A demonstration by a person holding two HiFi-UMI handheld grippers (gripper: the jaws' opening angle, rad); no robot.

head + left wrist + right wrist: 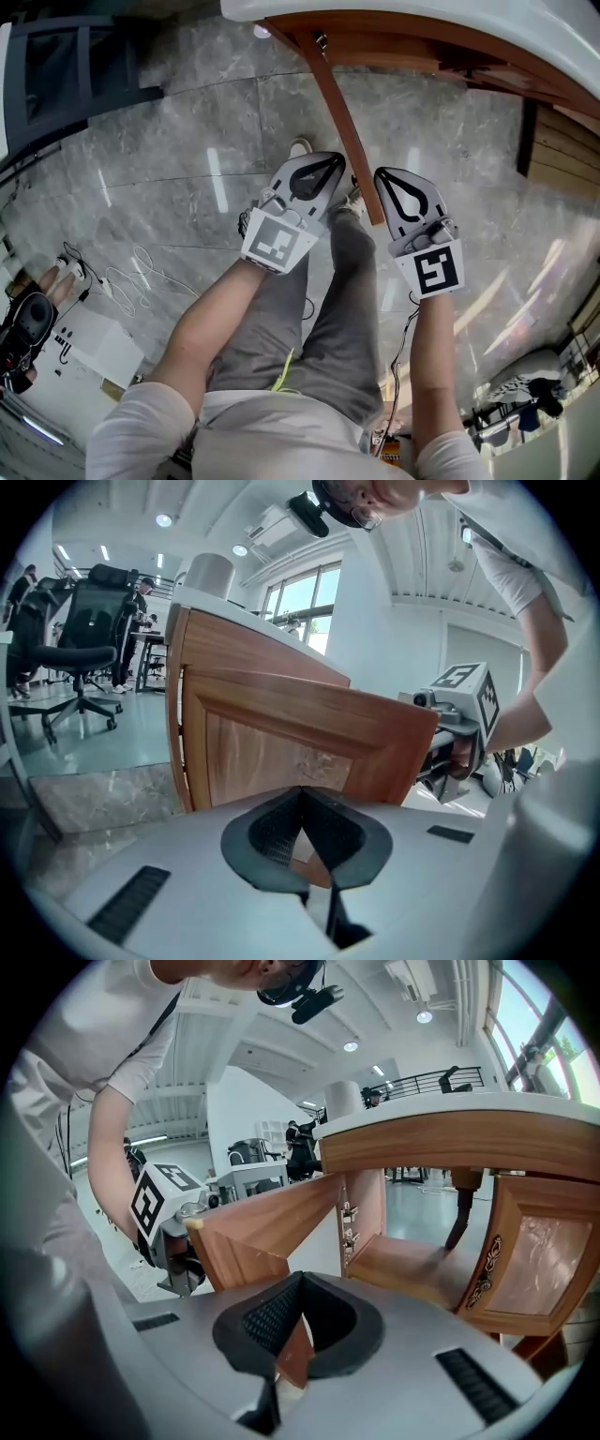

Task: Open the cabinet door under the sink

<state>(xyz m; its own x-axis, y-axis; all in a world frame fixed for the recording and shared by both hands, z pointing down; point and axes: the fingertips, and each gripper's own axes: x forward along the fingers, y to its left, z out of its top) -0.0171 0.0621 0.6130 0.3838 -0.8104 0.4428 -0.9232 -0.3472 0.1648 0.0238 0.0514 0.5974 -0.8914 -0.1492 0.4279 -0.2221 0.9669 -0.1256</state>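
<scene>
Our left gripper (330,161) is just left of the open door (337,112), our right gripper (382,174) just right. Both jaws are closed and empty.

The cabinet door (337,117) is reddish-brown wood, the floor (169,159) grey veined marble.

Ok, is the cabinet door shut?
No, the door stands swung out, with its hinges and the cabinet inside showing.

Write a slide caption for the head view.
Left gripper and right gripper flank the open wooden cabinet door at its edge.
</scene>
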